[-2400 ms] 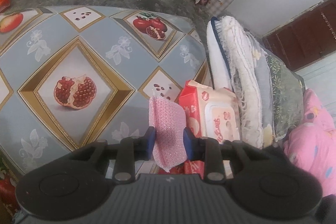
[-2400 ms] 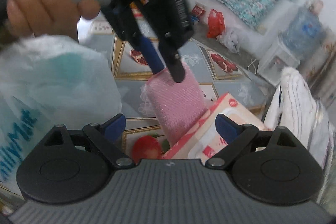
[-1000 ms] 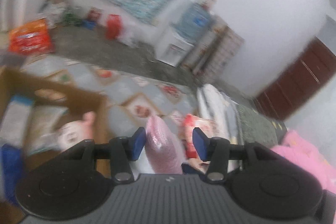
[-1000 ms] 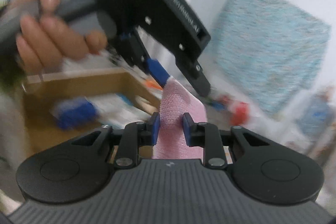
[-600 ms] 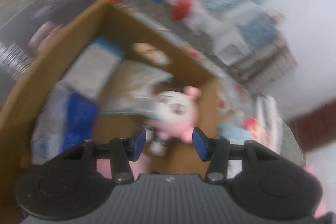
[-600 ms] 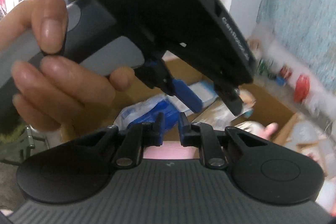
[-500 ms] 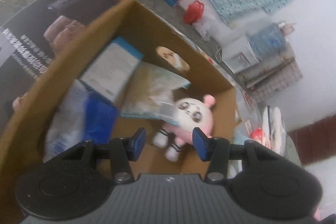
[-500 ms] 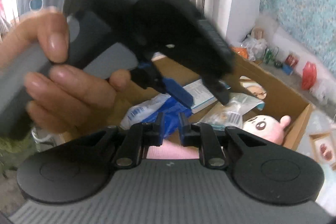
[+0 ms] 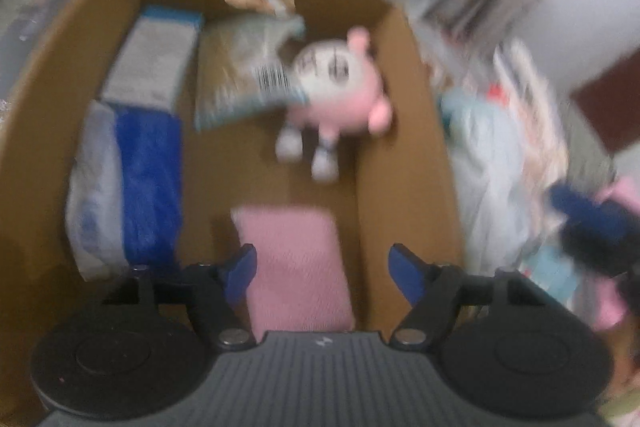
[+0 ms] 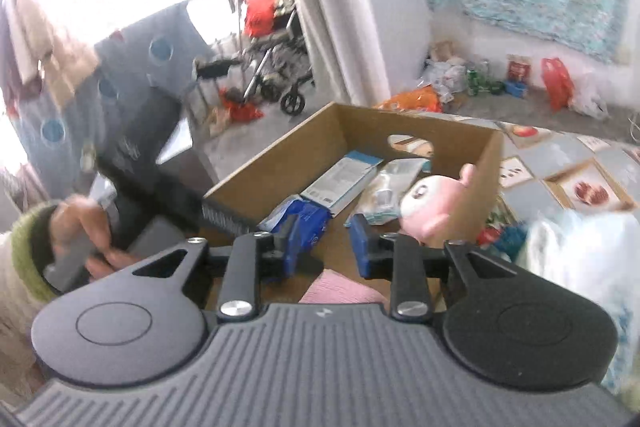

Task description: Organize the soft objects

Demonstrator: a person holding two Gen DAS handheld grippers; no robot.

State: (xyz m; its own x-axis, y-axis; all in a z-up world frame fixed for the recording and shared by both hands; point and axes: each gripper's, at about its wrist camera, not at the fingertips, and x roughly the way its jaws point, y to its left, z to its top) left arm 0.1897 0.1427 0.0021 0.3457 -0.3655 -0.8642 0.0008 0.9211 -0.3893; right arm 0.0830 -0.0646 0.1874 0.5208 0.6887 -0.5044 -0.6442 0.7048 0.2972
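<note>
- Fingers of the left gripper are spread wide, nothing between them, poised over the cardboard box.
- The pink cloth lies flat on the box floor at the near end, right below that open gap; neither blue pad is clearly on it, though the view is blurred.
- Over on the right gripper, the blue fingers sit partly apart with nothing clamped; an edge of the pink cloth peeks out just beneath them.
- In the box, a pink-and-white plush toy rests against the right wall, feet toward the cloth.
- A clear crinkly packet overlaps the plush's head.
- Along the left wall there's a blue-topped carton, and nearer the camera a blue-and-white bag.
- The right wrist view shows the box sitting on the fruit-patterned tabletop, with the person's left hand wrapped round the other gripper's handle.
- A pale plastic bag bulges just right of the box.
</note>
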